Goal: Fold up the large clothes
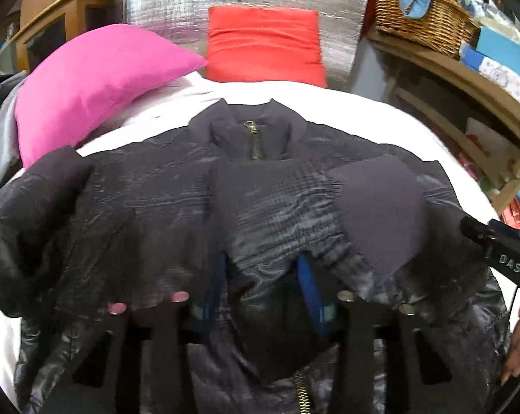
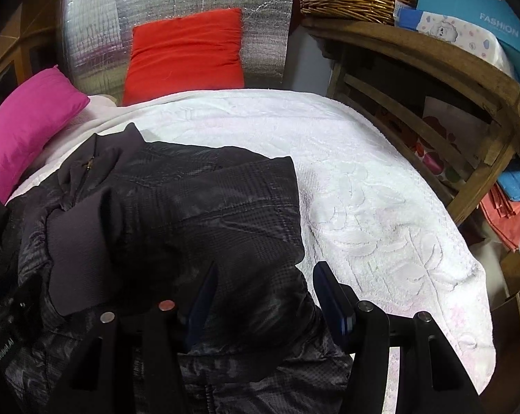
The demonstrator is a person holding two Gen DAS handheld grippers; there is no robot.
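Writing: "FASHION" on blue box (image 2: pixel 480 27) | "DAS" on right tool (image 1: pixel 510 262)

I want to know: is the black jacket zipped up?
Zipped at the collar: the jacket's gold zipper runs closed there. Lower down it's covered.

jacket (image 1: pixel 177 186) black, faint check | blanket (image 2: pixel 363 179) white | pillows (image 1: pixel 87 79) pink, red

A bed (image 2: pixel 380 186) under a white textured cover carries a dark quilted jacket (image 2: pixel 198 207), spread front-up over its near left part with the collar toward the far end. A pink pillow (image 1: pixel 94 79) lies at far left, a red pillow (image 2: pixel 186 55) stands at the far edge.
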